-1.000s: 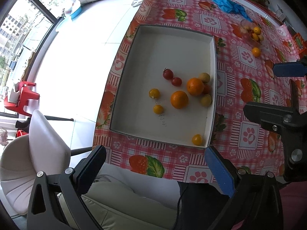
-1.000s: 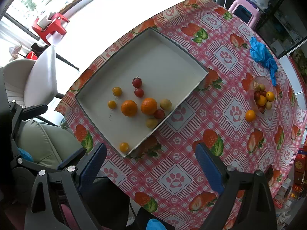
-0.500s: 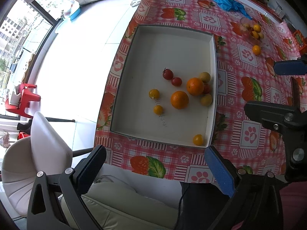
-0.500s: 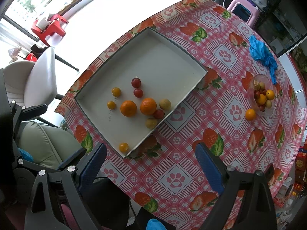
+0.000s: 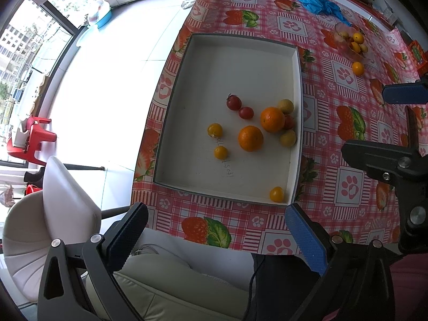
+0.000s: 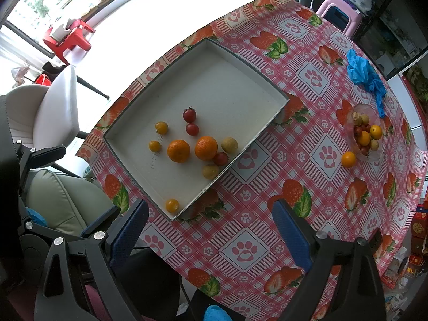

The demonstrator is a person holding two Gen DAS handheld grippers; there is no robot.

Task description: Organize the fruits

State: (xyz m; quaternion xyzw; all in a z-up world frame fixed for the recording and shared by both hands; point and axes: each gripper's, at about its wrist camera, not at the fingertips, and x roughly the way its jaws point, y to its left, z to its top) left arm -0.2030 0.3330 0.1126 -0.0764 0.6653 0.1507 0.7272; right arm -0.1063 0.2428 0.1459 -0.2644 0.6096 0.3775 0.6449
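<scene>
Both grippers — left and right — hover with fingers apart, holding nothing, near the table edge; fruits lie loose in the tray, more in a far-right bowl.

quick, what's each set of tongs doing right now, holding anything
Left tongs: open, holding nothing.
Right tongs: open, holding nothing.

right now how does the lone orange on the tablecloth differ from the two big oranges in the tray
The lone orange lies on the bare tablecloth beside the clear bowl of fruit; the two big oranges lie inside the white tray. It looks smaller and yellower; they look larger and deeper orange. All are round citrus, untouched by either hand-held gripper.
</scene>
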